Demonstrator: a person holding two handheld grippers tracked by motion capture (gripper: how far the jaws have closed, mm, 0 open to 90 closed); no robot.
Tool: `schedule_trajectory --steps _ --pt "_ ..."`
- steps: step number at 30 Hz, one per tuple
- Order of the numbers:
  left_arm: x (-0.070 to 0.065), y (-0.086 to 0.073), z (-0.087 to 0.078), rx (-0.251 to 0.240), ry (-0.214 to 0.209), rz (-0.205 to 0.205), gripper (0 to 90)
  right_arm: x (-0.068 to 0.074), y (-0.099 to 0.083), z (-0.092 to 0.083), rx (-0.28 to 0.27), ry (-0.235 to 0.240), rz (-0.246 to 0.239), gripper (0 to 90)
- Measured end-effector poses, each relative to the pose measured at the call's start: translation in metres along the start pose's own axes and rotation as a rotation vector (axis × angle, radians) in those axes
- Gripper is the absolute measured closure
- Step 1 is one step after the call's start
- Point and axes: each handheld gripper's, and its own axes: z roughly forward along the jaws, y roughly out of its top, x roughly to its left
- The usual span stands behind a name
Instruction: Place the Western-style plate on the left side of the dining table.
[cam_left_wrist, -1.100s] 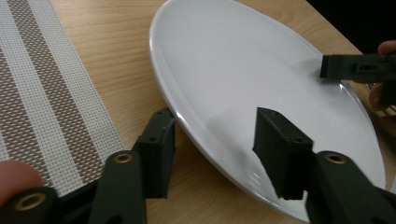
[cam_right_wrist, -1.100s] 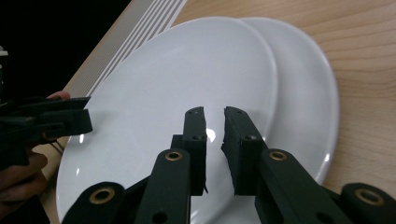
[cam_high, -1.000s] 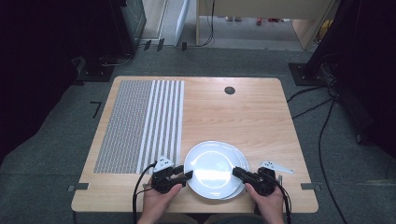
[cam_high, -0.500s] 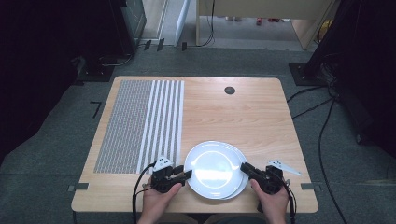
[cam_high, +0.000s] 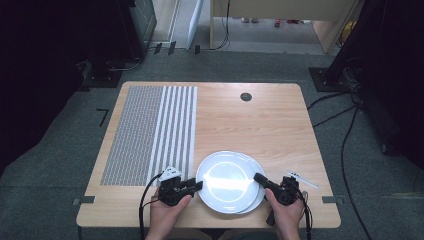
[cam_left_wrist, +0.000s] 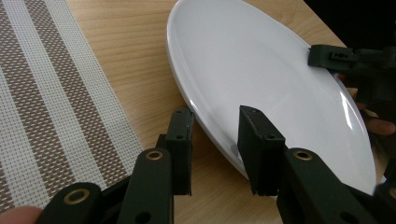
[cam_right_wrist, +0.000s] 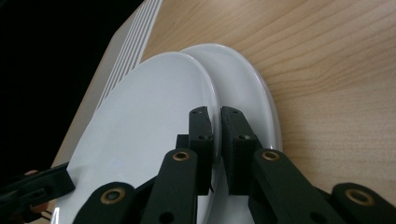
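Plates, two of them, round, white and glazed, sit stacked near the front edge of the pale wooden table (cam_high: 260, 125), the upper plate (cam_high: 227, 179) shifted slightly left so the lower plate (cam_high: 258, 199) peeks out at the right. The right gripper (cam_right_wrist: 216, 140) has its jaws pressed almost together on the thin rim of the upper plate, the lower plate lying just beside them. At the opposite rim, the left gripper (cam_left_wrist: 215, 140) straddles the plate's edge; its jaws have just been closing, one above the rim and one below, though a gap is visible and whether the pads press yet cannot be told. The ware looks stiff, smooth and breakable, likely heavy for its thinness, and the glossy glaze may slip in a narrow pinch. Holding at two opposing rim points, level, seems the safest way to lift it. A woven brown-and-white striped placemat (cam_high: 150, 132) lies to the left, a small white pen-like object (cam_high: 302, 179) to the right.
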Motion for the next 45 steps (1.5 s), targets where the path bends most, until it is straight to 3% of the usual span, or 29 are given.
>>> schedule_trajectory --steps 2,6,9,14,18,25,32,45 --pt "0.000 0.000 0.000 0.004 0.003 0.000 66.9 -0.001 0.000 -0.001 -0.003 0.008 0.016 85.5" --pt "0.001 0.001 -0.001 0.000 -0.013 -0.017 68.2 -0.002 0.001 -0.004 -0.026 0.068 0.109 88.0" --pt "0.003 0.002 -0.002 0.004 -0.025 -0.033 69.9 -0.002 0.000 -0.005 -0.026 0.078 0.144 88.4" --pt "0.001 0.004 -0.004 -0.002 -0.011 -0.018 70.2 0.000 0.000 -0.006 -0.022 0.069 0.143 88.2" --pt "0.001 0.010 -0.009 -0.019 -0.024 -0.026 70.6 0.004 0.003 -0.007 -0.024 0.073 0.162 88.3" --pt "0.007 0.020 -0.018 -0.040 -0.013 -0.048 71.0 0.019 0.013 -0.002 -0.020 0.078 0.138 88.3" --pt "0.016 0.039 -0.035 -0.057 0.014 -0.033 71.6 0.035 0.022 0.013 -0.008 0.110 0.147 88.2" --pt "0.045 0.059 -0.068 -0.106 0.058 -0.069 72.9 0.077 0.038 0.052 0.031 0.156 0.109 88.3"
